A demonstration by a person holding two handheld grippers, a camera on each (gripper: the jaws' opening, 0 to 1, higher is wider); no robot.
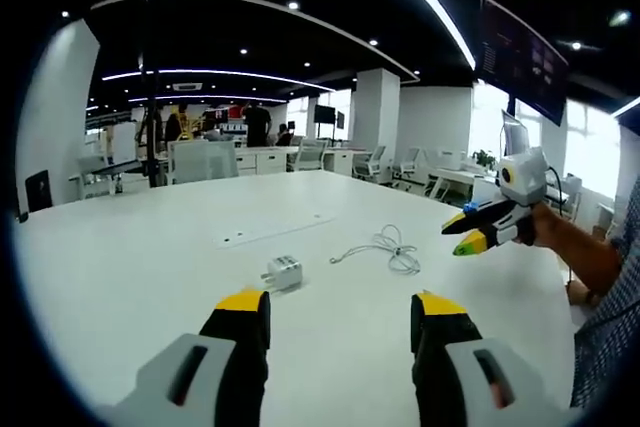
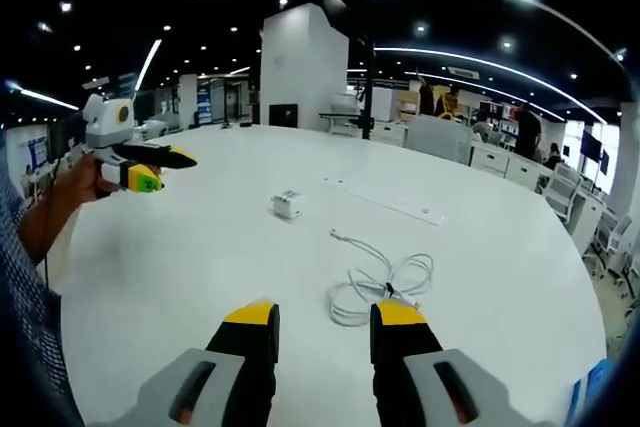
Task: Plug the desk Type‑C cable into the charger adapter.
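We hold two grippers over one white table (image 1: 120, 257). In the left gripper view our left gripper (image 1: 340, 319) rises from six o'clock with its two yellow-tipped jaws spread wide and nothing between them. Just beyond the left jaw tip, toward twelve o'clock, lies the one white charger adapter (image 1: 283, 272), resting on the tabletop. To its two o'clock lies the one white Type-C cable (image 1: 388, 249), loosely coiled, apart from the adapter. At three o'clock the right gripper (image 1: 470, 230) comes into the picture, held in a hand (image 1: 548, 227) above the table; its jaws look nearly together there.

In the right gripper view our right gripper (image 2: 323, 322) rises from six o'clock, its two jaws set at a moderate gap and gripping nothing. The cable (image 2: 385, 282) lies just past the right jaw tip, at one o'clock, with one end trailing toward eleven o'clock. The adapter (image 2: 287, 204) sits farther out at twelve o'clock, well apart from the coil. At ten o'clock the left gripper (image 2: 160, 169) hangs in the air.

Beyond the adapter we count one flat white plate (image 1: 272, 229) set into the tabletop.
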